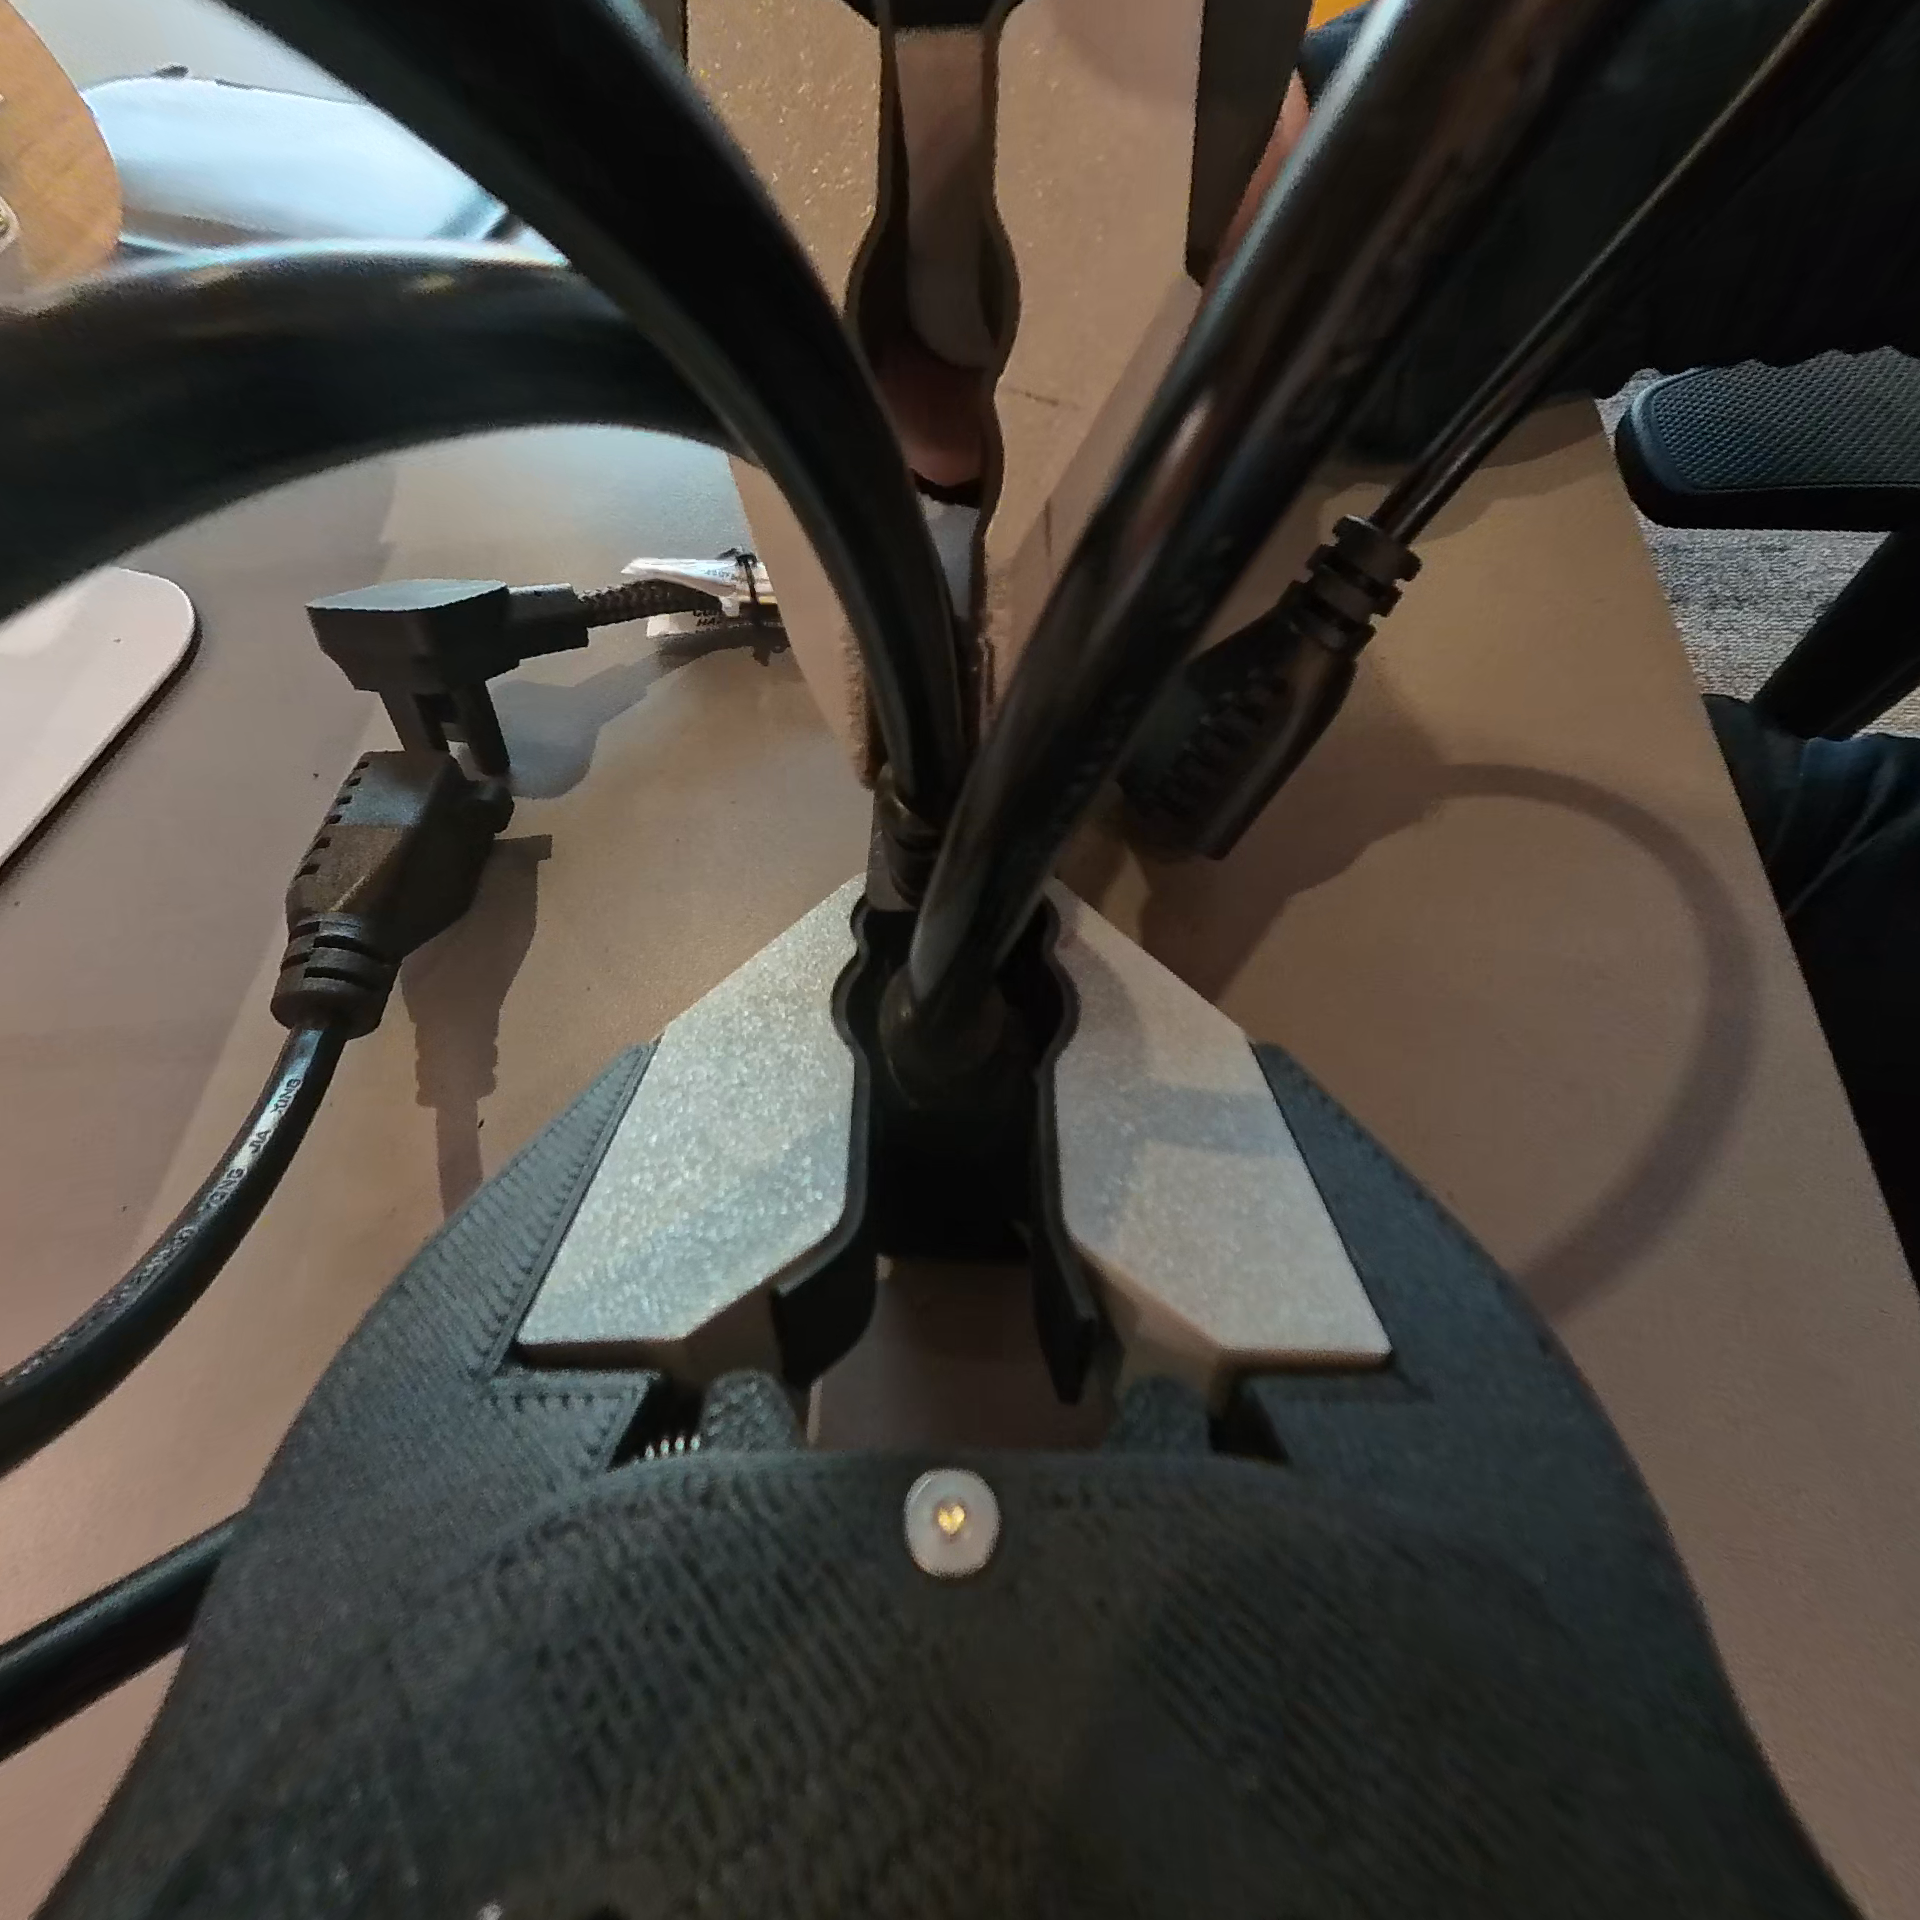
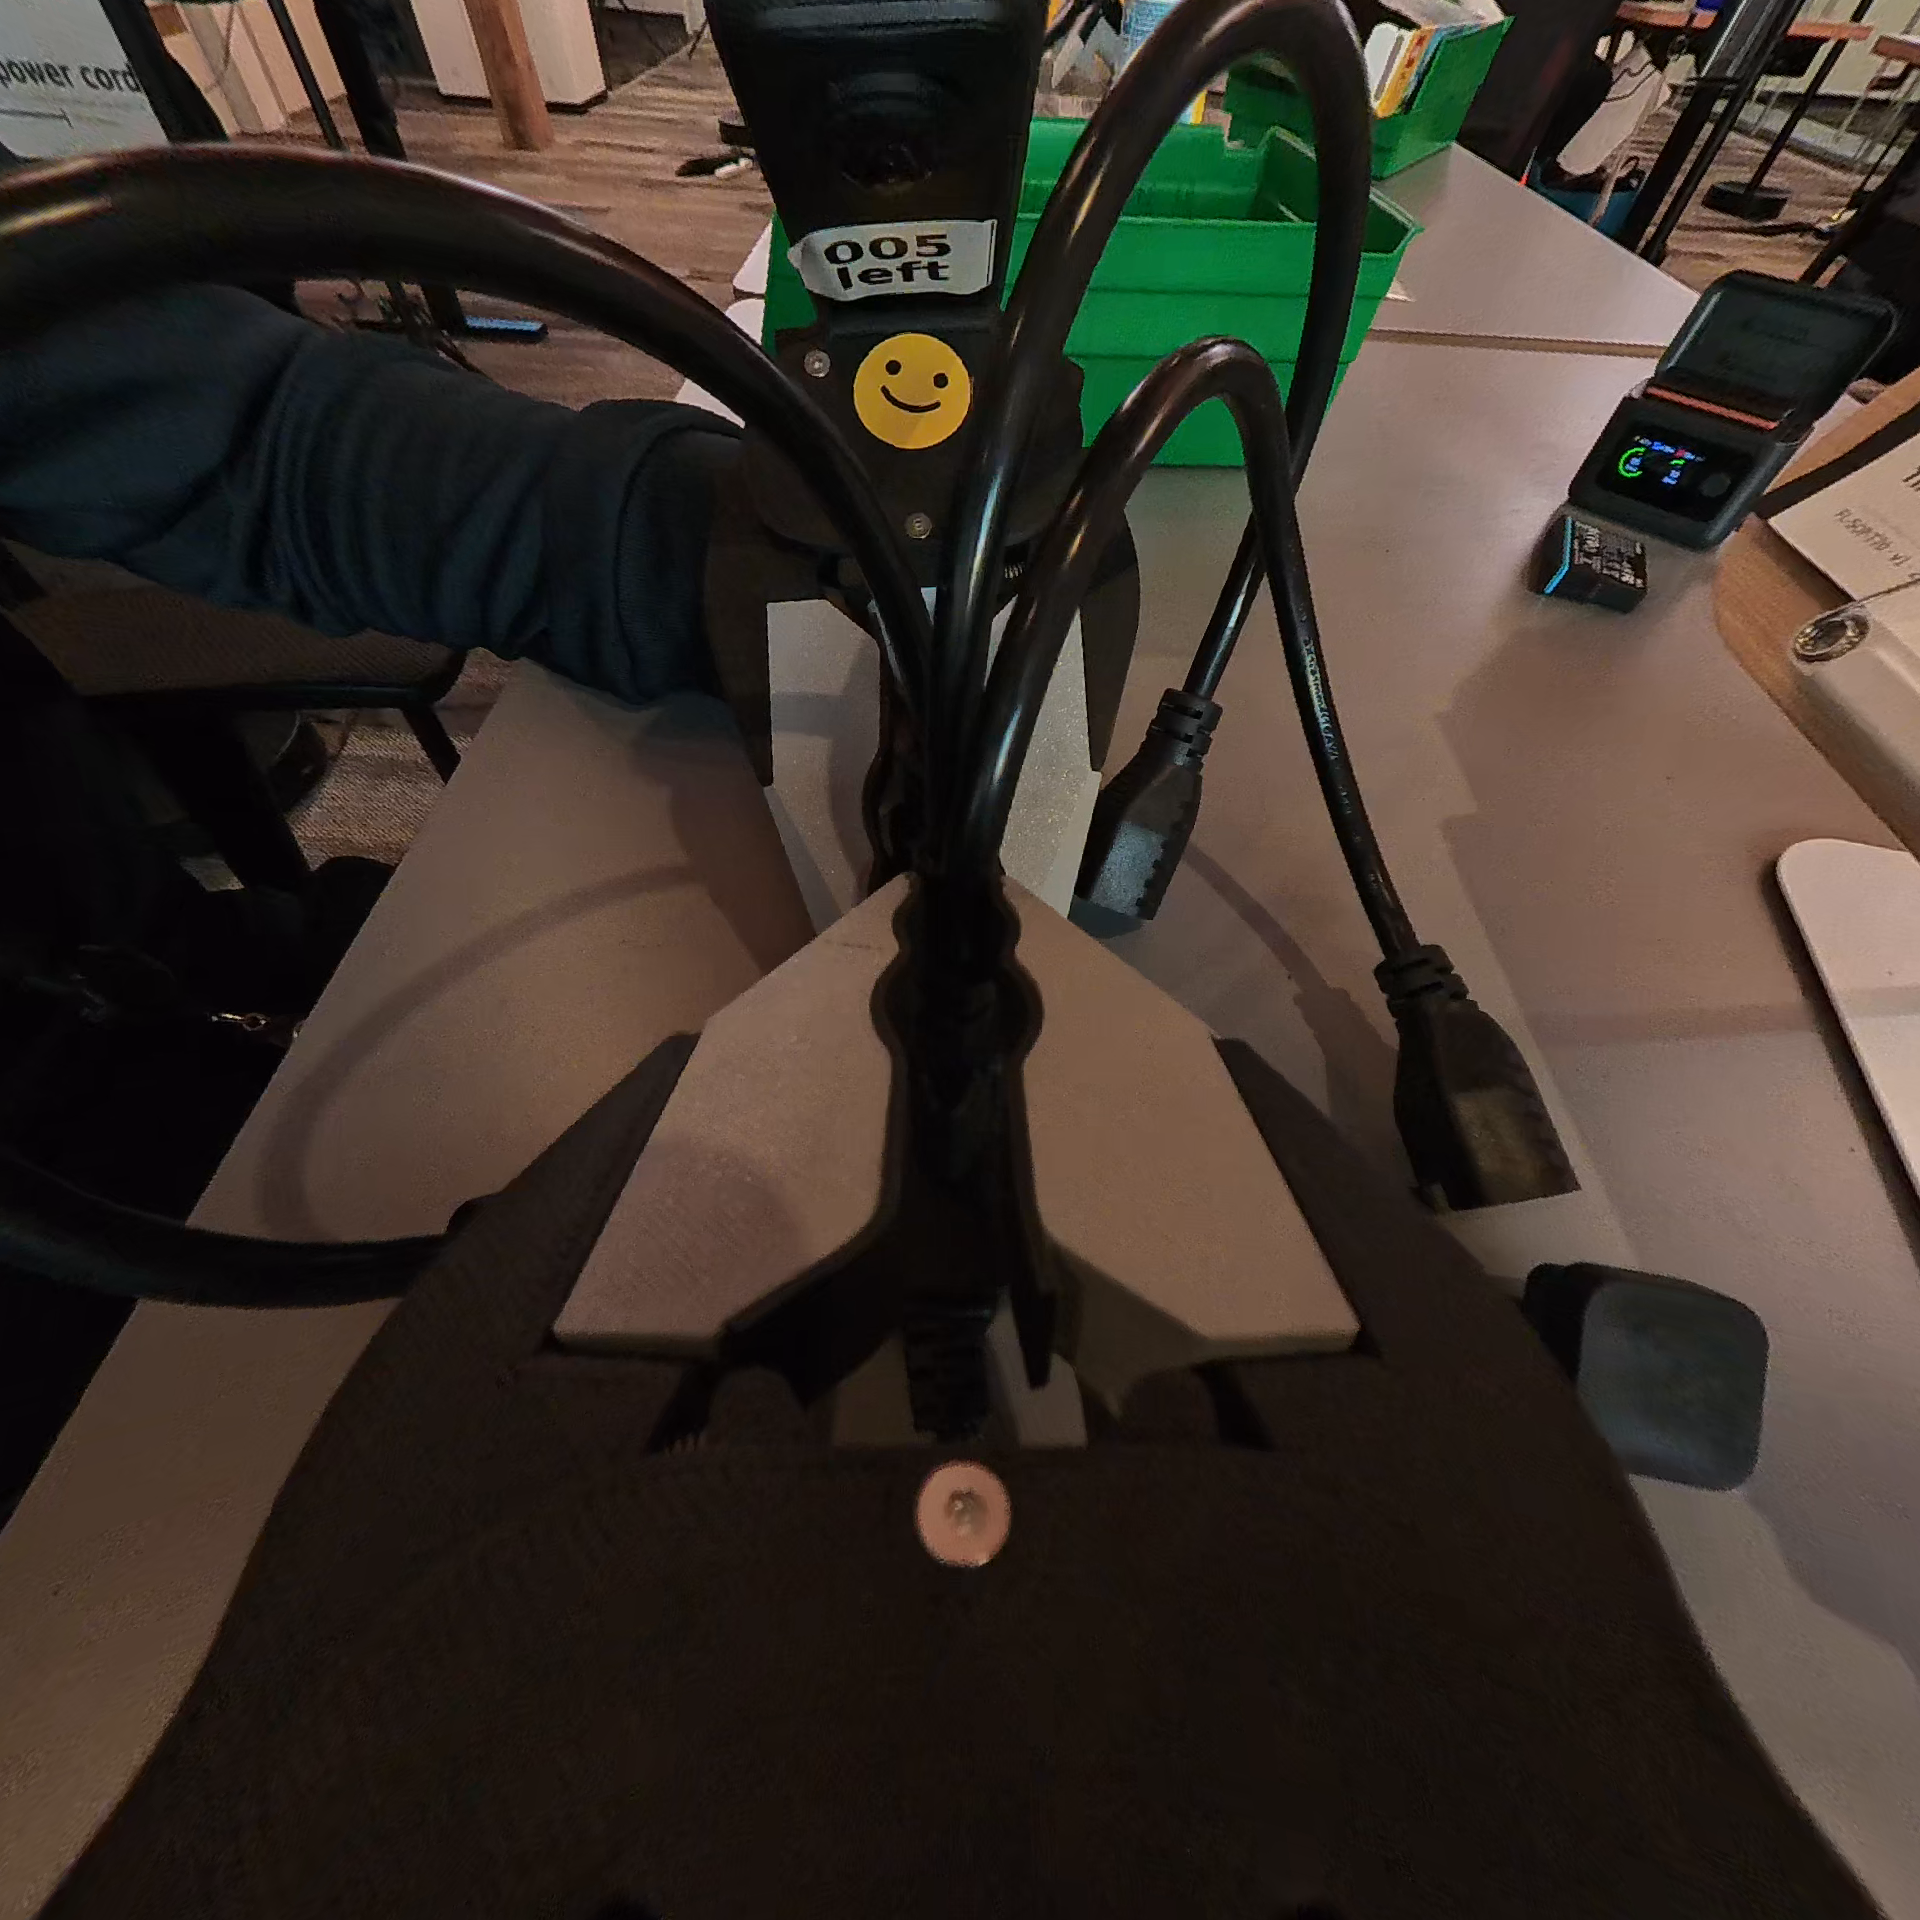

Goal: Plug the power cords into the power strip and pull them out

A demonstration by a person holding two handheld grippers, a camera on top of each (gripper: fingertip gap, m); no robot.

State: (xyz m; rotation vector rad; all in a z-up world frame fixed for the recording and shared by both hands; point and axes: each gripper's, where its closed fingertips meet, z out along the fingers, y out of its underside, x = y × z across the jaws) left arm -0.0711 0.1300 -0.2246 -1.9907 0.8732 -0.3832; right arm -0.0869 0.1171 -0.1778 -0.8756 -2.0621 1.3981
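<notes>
Both grippers face each other over the grey table (image 1: 644, 894) and clamp the same bundle of black power cords (image 1: 966, 831). My left gripper (image 1: 954, 920) is shut on the bundle, and the right gripper (image 1: 925, 748) meets it from the far side. In the right wrist view my right gripper (image 2: 956, 909) is shut on the cords (image 2: 961, 810), with the left gripper (image 2: 940, 821) opposite. Cord loops arch above both. One connector end (image 2: 1143, 821) hangs from the bundle, and another (image 2: 1475, 1101) rests on the table. No power strip is in view.
A black plug (image 1: 384, 862) and a second black plug (image 1: 416, 634) lie on the table to the left. A green bin (image 2: 1195, 270), a small device with a screen (image 2: 1704, 447), a black block (image 2: 1652, 1371) and a white pad (image 2: 1860, 935) stand around. A chair (image 1: 1787, 447) is beside the table edge. My right fingertips sit around 5 centimeters from my left ones. It is some 10 centimeters from my left tips to the black plug (image 1: 384, 862). Seen from the right wrist view (image 2: 1438, 1051) as well.
</notes>
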